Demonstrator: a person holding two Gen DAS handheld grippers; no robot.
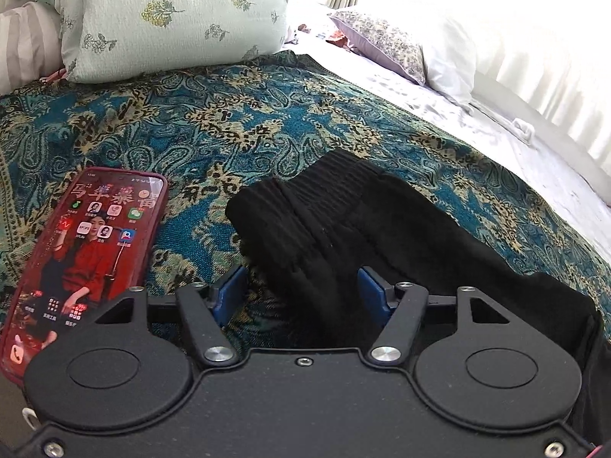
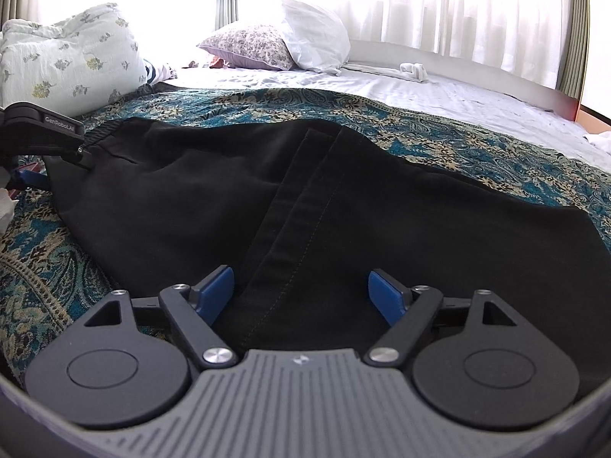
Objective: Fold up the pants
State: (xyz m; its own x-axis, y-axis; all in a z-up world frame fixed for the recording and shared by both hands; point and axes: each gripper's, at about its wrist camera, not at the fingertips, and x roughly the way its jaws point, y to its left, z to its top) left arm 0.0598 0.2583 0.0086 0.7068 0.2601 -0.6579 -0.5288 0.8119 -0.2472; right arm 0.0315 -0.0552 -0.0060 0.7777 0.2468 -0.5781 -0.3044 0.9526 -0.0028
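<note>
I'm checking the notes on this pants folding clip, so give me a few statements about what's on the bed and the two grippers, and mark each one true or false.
1. The black pants lie on a teal patterned bedspread. True.
2. A phone in a red case lies beside the pants with its screen lit. True.
3. The right gripper is clamped shut on the pants. False: its jaws stand open over the fabric.
4. The pants are blue denim. False: they are black, with an elastic waistband.
5. The left gripper is at the waistband end. True.
</note>
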